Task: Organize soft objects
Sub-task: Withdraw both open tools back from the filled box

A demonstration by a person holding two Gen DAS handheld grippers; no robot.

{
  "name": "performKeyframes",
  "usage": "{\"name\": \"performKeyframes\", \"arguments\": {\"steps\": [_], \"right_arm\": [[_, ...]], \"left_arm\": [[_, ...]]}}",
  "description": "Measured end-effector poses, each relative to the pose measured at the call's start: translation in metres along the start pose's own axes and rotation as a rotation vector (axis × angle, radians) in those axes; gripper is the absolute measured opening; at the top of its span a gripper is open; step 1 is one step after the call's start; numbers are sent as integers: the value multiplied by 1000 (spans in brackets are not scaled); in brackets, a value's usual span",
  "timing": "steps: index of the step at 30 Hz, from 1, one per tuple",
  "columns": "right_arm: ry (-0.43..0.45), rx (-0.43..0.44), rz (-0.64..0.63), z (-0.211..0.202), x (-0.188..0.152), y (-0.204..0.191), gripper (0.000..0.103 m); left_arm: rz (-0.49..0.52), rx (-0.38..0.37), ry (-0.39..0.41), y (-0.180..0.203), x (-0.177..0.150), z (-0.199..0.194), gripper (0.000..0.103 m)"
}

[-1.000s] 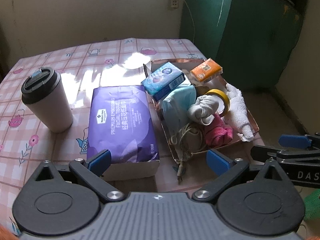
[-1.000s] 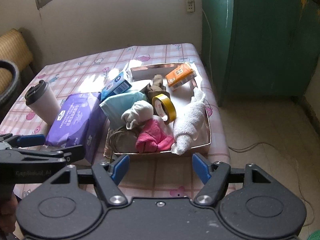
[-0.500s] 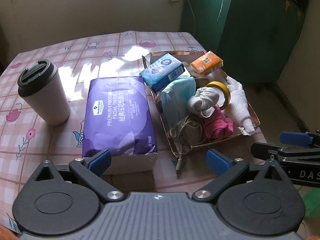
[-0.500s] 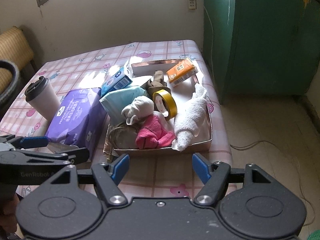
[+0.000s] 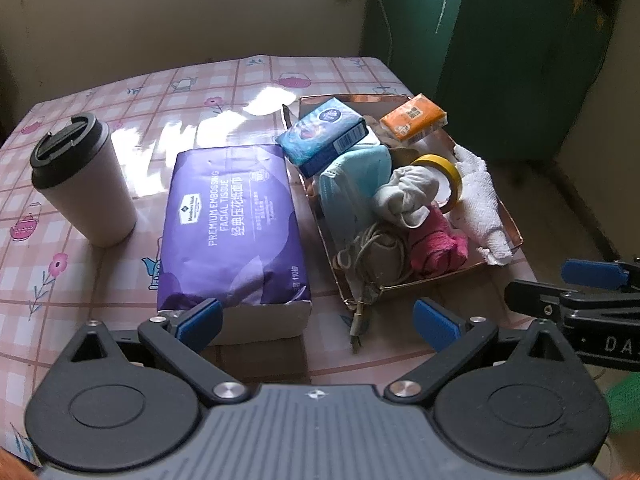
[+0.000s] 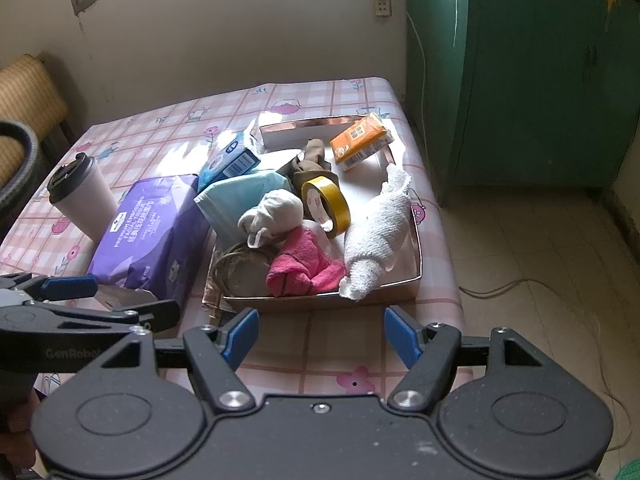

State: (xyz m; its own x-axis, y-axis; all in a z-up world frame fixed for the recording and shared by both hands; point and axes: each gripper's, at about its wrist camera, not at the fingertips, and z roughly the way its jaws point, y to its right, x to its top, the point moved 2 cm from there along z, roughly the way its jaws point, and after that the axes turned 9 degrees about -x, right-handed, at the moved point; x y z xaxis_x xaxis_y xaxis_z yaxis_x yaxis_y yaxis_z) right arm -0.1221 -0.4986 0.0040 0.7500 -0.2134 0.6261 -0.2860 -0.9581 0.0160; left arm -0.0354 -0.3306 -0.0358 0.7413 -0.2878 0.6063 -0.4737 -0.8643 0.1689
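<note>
A shallow tray (image 6: 416,256) (image 5: 514,232) on the pink checked table holds a white towel (image 6: 380,224) (image 5: 480,204), a pink cloth (image 6: 304,264) (image 5: 438,244), a grey-white sock bundle (image 6: 274,212) (image 5: 408,196), a blue mask pack (image 6: 240,196) (image 5: 352,184), yellow tape (image 6: 326,206), an orange tissue pack (image 6: 360,142) (image 5: 414,122), a blue box (image 5: 322,136) and a cord (image 5: 368,248). A purple tissue pack (image 5: 232,224) (image 6: 152,232) lies left of the tray. My left gripper (image 5: 316,320) and right gripper (image 6: 320,334) are both open and empty, at the table's near edge.
A white cup with a black lid (image 5: 84,180) (image 6: 82,194) stands left of the purple pack. A green cabinet (image 6: 540,72) stands right of the table. A wicker chair (image 6: 28,100) is at the far left. A cable lies on the floor (image 6: 520,284).
Both grippers have drawn back slightly from the table, so the tray and tissue pack look a little farther. Nothing was grasped or moved.
</note>
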Motion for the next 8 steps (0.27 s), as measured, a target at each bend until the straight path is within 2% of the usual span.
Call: {"name": "performKeyframes", "arguments": {"steps": [8], "right_arm": [[-5, -3, 2, 3, -1, 2, 83]], "left_arm": [[-1, 7, -16, 1, -1, 5, 103]]}}
